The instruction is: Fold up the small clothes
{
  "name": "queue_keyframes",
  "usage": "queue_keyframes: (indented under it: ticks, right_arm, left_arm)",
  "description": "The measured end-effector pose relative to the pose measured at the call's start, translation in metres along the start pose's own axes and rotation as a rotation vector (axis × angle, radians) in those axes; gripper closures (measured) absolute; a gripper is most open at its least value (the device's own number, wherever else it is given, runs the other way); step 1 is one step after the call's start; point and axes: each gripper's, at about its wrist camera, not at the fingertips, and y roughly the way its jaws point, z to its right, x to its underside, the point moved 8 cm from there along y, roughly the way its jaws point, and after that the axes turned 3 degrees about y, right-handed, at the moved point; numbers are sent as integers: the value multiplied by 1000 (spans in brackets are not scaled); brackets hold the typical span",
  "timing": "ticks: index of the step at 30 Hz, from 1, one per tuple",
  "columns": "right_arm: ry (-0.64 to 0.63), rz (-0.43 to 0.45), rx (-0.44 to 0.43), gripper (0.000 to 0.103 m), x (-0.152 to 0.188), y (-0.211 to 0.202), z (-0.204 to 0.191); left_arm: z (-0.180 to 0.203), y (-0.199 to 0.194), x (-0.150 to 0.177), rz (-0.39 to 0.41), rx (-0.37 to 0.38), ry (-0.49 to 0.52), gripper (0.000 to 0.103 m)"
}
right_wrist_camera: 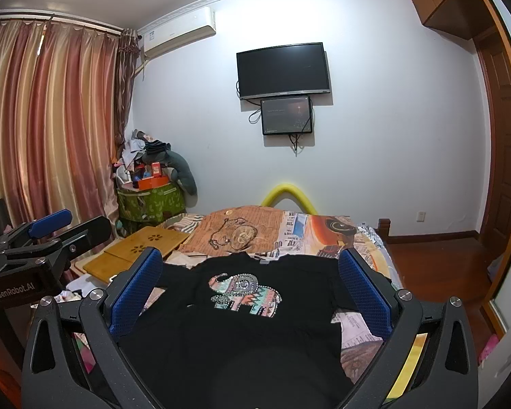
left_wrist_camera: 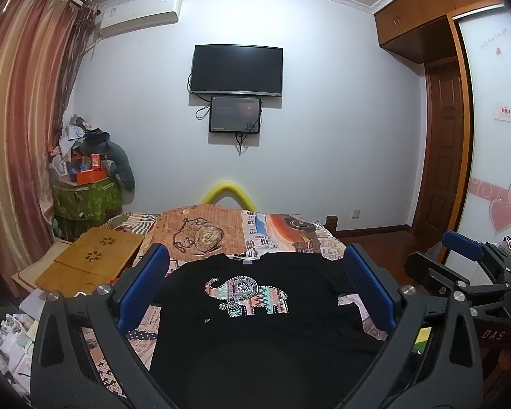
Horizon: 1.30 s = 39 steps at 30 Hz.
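Black shirt (left_wrist_camera: 255,323) spread flat on bed (left_wrist_camera: 289,235), elephant print up, collar toward TV (left_wrist_camera: 236,70), left claw (left_wrist_camera: 255,293) and right claw (right_wrist_camera: 250,293) spread wide above shirt, pinching nothing.

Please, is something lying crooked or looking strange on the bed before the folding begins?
Nothing serious. The black T-shirt lies spread face up on the bed, its elephant print showing, and looks undamaged. It sits slightly askew, with small wrinkles near one sleeve.
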Motion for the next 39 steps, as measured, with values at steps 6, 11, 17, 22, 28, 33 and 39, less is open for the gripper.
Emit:
queue_keyframes:
  ticks: [6,11,17,22,28,33,39]
  right_arm:
    - [0,1,1,0,0,1,0]
    - [0,1,1,0,0,1,0]
    - [1,0,4,0,0,2,1]
    - [2,-2,10,0,-2,0,3]
    - [0,0,10,0,-3,0,3]
    - [-1,-2,10,0,-3,0,2]
    - [2,-1,10,0,-3,0,3]
  left_arm:
    - [2,0,0,1,-1,2,0]
    - [1,-1,0,2,-1,3,0]
    - [3,0,0,1,-1,0,0]
    - [1,0,0,-1,0,-8,0]
    - [-2,0,0,2,-4,-13,0]
    - [-3,0,0,1,-4,-13,0]
    - [-4,-1,1,3,-5,-13,0]
